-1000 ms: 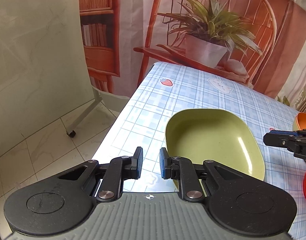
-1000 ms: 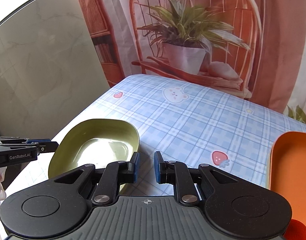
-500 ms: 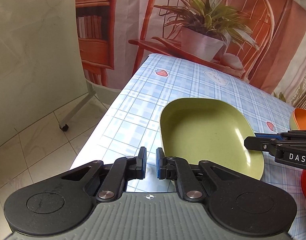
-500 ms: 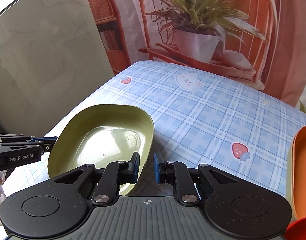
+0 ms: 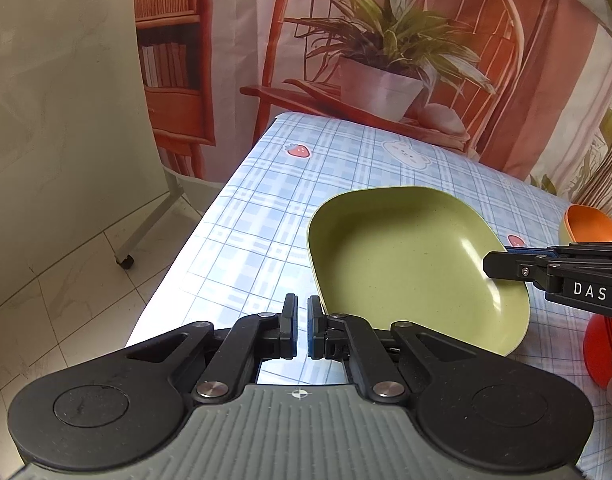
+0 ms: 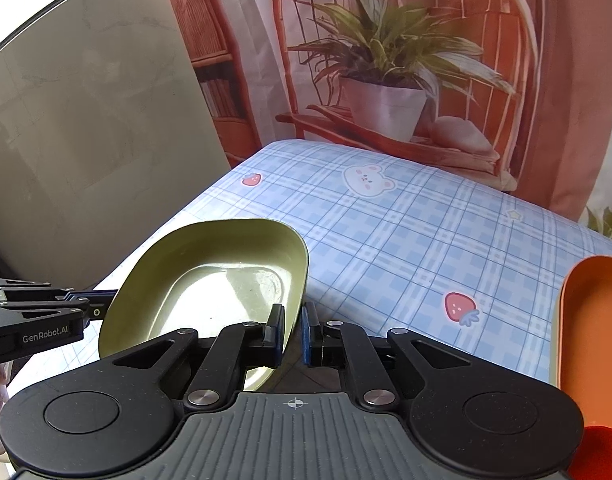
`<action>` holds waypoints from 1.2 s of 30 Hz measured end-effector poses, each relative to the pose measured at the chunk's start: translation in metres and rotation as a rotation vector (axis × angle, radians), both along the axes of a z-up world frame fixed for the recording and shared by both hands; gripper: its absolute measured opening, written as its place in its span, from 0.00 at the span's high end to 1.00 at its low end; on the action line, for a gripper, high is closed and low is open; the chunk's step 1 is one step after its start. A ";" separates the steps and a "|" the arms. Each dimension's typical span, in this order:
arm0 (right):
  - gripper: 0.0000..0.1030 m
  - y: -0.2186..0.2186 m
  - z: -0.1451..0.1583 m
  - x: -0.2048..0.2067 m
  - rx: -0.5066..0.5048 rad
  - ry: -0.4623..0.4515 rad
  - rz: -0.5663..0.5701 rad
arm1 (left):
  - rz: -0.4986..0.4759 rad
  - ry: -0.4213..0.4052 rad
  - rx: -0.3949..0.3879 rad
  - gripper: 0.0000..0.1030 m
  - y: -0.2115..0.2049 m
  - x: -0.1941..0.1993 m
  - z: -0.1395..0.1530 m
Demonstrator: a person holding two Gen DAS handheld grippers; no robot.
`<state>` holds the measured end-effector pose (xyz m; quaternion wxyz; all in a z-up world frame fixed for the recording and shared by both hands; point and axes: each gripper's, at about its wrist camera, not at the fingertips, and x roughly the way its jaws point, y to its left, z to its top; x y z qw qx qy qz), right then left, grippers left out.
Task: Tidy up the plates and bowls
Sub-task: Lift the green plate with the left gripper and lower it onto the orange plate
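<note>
The left hand-held gripper (image 5: 300,330) has its jaws nearly pressed together after just closing, its fingers pinching the near left rim of the green plate (image 5: 410,264), and the right hand-held gripper (image 6: 293,334) has likewise just closed, pinching the opposite rim of that plate. The green plate is held between the two over the near left corner of the table (image 6: 386,240), which carries a blue checked cloth. To the right lie an orange plate (image 6: 590,328) and a red item (image 6: 598,454) at the frame edge, and beyond the table hangs a backdrop (image 6: 386,60) printed with a potted plant on a chair.
</note>
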<state>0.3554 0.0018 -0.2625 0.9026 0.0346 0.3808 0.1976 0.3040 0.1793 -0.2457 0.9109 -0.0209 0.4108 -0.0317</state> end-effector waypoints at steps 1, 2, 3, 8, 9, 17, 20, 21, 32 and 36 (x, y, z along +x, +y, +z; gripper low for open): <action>0.92 -0.003 0.003 -0.002 0.006 -0.005 -0.004 | -0.003 -0.004 0.001 0.95 -0.002 -0.001 0.004; 0.92 -0.006 0.005 -0.003 0.011 -0.010 -0.008 | -0.008 -0.010 0.006 0.95 -0.005 -0.003 0.008; 0.92 -0.010 0.008 -0.005 0.018 -0.015 -0.012 | -0.011 -0.017 0.012 0.95 -0.008 -0.004 0.011; 0.92 -0.029 0.020 -0.015 0.049 -0.042 -0.030 | -0.024 -0.044 0.024 0.96 -0.025 -0.011 0.029; 0.92 -0.034 0.023 -0.017 0.054 -0.047 -0.035 | -0.031 -0.048 0.028 0.96 -0.030 -0.013 0.032; 0.92 -0.087 0.040 -0.033 0.109 -0.092 -0.098 | -0.100 -0.068 0.067 0.96 -0.076 -0.018 0.054; 0.92 -0.112 0.044 -0.041 0.133 -0.109 -0.127 | -0.123 -0.072 0.083 0.96 -0.099 -0.016 0.059; 0.92 -0.119 0.044 -0.043 0.137 -0.114 -0.135 | -0.133 -0.074 0.088 0.96 -0.107 -0.016 0.060; 0.92 -0.219 0.031 -0.066 0.197 -0.139 -0.276 | -0.248 -0.069 0.124 0.97 -0.201 0.001 0.054; 0.92 -0.250 0.024 -0.071 0.217 -0.150 -0.320 | -0.298 -0.073 0.133 0.97 -0.230 0.005 0.047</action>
